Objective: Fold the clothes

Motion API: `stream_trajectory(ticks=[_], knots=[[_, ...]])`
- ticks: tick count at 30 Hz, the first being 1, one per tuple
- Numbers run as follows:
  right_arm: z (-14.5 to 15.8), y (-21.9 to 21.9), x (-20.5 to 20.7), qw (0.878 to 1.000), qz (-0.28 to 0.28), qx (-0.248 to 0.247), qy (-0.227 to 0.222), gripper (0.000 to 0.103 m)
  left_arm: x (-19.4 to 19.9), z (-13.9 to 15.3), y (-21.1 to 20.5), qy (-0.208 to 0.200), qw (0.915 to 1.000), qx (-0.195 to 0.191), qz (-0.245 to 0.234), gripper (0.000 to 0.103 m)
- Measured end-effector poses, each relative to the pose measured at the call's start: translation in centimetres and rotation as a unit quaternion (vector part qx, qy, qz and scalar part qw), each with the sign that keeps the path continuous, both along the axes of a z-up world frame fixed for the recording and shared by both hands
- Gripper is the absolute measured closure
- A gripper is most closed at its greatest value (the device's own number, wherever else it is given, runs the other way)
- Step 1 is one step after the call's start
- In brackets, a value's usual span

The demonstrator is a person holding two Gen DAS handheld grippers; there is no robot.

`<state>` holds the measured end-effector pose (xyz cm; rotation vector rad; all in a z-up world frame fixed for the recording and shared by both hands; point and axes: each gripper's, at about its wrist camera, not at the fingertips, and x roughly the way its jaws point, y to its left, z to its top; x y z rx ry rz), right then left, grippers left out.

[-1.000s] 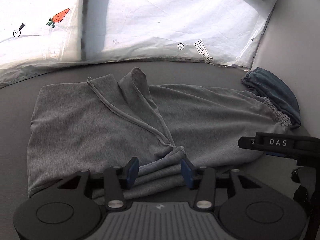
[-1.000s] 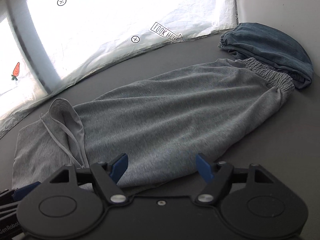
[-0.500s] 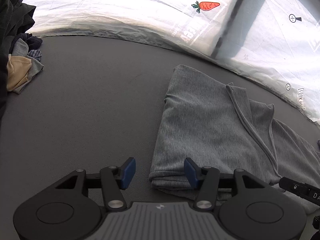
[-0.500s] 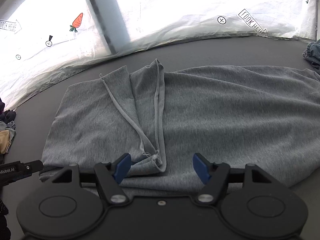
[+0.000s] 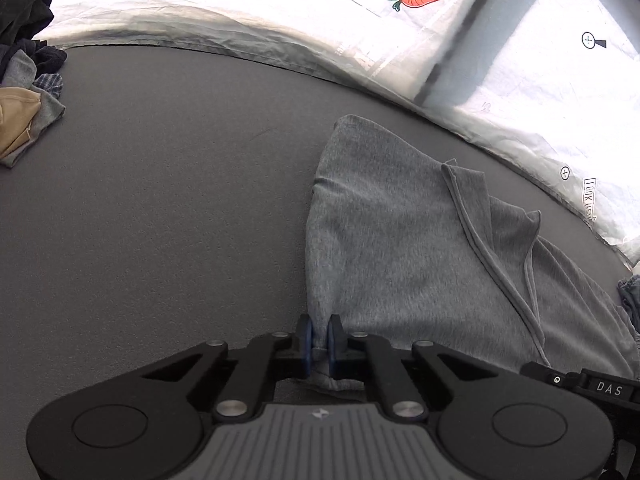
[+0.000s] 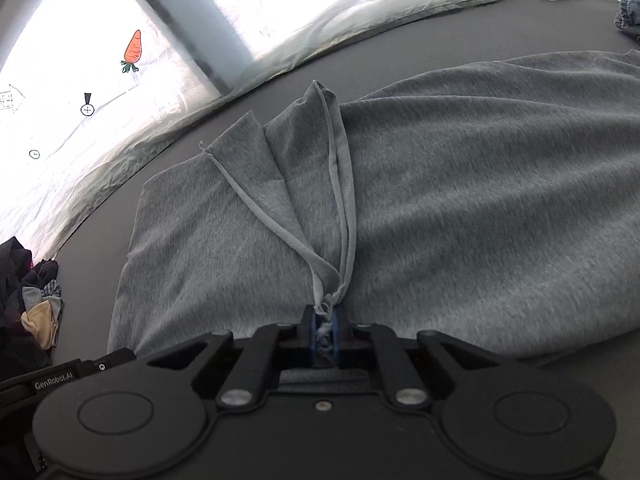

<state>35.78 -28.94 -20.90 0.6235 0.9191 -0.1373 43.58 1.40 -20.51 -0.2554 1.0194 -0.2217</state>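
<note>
A grey knit garment (image 5: 404, 248) lies spread on the dark grey table, partly folded, with a seam ridge running across it; it also shows in the right wrist view (image 6: 460, 200). My left gripper (image 5: 319, 340) is shut on the garment's near left corner. My right gripper (image 6: 325, 330) is shut on a bunched hem where two folded edges meet. Part of the right gripper shows at the lower right of the left wrist view (image 5: 584, 384).
A pile of dark, tan and checked clothes (image 5: 24, 92) lies at the table's left end, also in the right wrist view (image 6: 36, 304). A folded blue garment (image 6: 630, 12) sits far right. A white printed sheet (image 5: 280, 12) borders the table's far edge.
Both grippers were open half a second ago and have closed on the grey garment's near edge. A second ago both looked further right along the garment.
</note>
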Motion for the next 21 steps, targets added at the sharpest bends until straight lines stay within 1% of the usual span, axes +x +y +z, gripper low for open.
stream_trajectory(ticks=[2,4,6,7,8,10,11,12,13,14,16,19,21], knots=[[0.4,-0.2,-1.3,0.999,-0.004,0.038,-0.002,0.096,-0.9,0.5,1.5,0.010,0.9998,-0.015,0.007,0.094],[0.9,0.2,-2.5,0.999,0.006,0.044,-0.004,0.097,-2.2,1.0,3.0,0.020,0.9994,-0.026,0.011,0.095],[1.2,1.0,-3.6,0.999,0.026,0.032,-0.001,0.097,-3.8,1.0,3.6,0.025,0.9996,-0.012,0.004,0.096],[1.1,1.4,-4.0,0.999,0.034,0.023,0.005,0.097,-4.7,0.8,3.8,0.028,0.9996,0.004,0.005,0.097],[0.9,1.7,-4.3,0.999,0.036,0.014,0.011,0.096,-5.6,0.5,4.0,0.031,0.9993,0.021,0.006,0.103],[0.4,2.3,-4.3,0.999,0.042,-0.018,0.026,0.095,-6.7,-0.7,4.6,0.033,0.9969,0.069,0.018,0.103],[0.4,2.6,-4.2,0.998,0.050,-0.034,0.027,0.092,-7.1,-0.4,5.0,0.026,0.9978,0.058,0.020,0.103],[0.6,2.8,-4.1,0.997,0.051,-0.050,0.026,0.090,-7.1,-0.6,5.4,0.034,0.9973,0.058,0.032,0.103],[0.9,3.1,-4.0,0.996,0.052,-0.066,0.024,0.082,-7.0,-0.3,5.4,0.028,0.9974,0.060,0.029,0.103],[1.3,3.4,-4.0,0.995,0.055,-0.086,0.019,0.077,-7.0,0.0,5.4,0.022,0.9975,0.062,0.026,0.102],[2.0,4.1,-4.1,0.990,0.063,-0.130,0.007,0.070,-6.7,0.7,5.0,0.009,0.9978,0.064,0.018,0.102],[2.8,4.8,-3.7,0.980,0.075,-0.183,-0.007,0.066,-5.9,1.6,4.0,-0.010,0.9984,0.056,0.000,0.100],[3.0,5.1,-3.4,0.976,0.084,-0.202,-0.014,0.064,-4.6,1.9,2.9,-0.018,0.9985,0.050,-0.016,0.095]])
